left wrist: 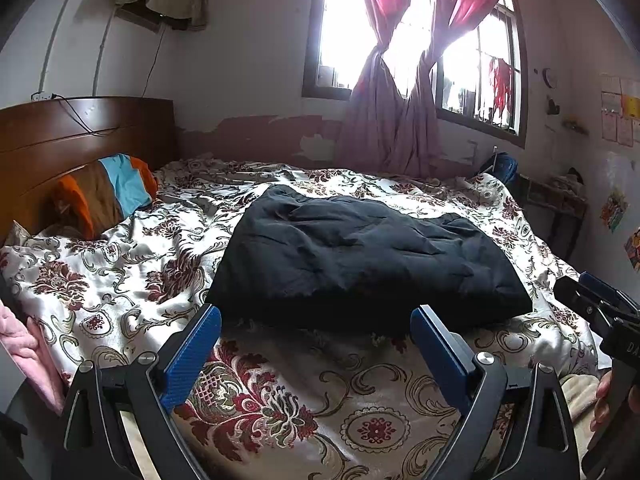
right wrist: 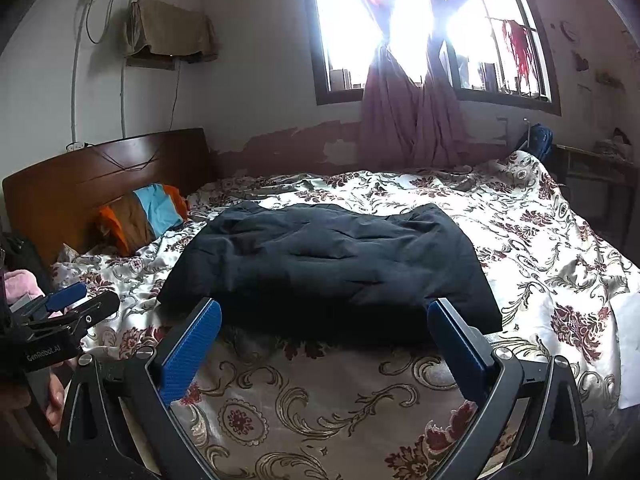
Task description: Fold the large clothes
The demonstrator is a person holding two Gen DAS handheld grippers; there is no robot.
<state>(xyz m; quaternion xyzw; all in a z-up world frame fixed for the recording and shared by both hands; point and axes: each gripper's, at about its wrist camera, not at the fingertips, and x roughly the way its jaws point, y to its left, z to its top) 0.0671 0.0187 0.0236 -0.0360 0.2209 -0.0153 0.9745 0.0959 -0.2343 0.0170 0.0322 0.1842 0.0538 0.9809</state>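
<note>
A dark navy garment [left wrist: 360,256] lies folded in a rough rectangle on the floral bedspread [left wrist: 280,392]; it also shows in the right wrist view [right wrist: 332,268]. My left gripper [left wrist: 316,320] is open and empty, its blue fingers [left wrist: 200,344] just short of the garment's near edge. My right gripper [right wrist: 324,316] is open and empty, likewise at the near edge, on the bedspread [right wrist: 320,400]. Each gripper shows at the side of the other's view: the right one [left wrist: 600,300], the left one [right wrist: 68,304].
A wooden headboard [left wrist: 80,136] and an orange, brown and blue pillow [left wrist: 112,192] are at the left. Pink cloth [left wrist: 24,356] lies at the bed's left edge. A window with tied pink curtains [left wrist: 396,120] is behind the bed. A side table [left wrist: 560,200] stands at the right.
</note>
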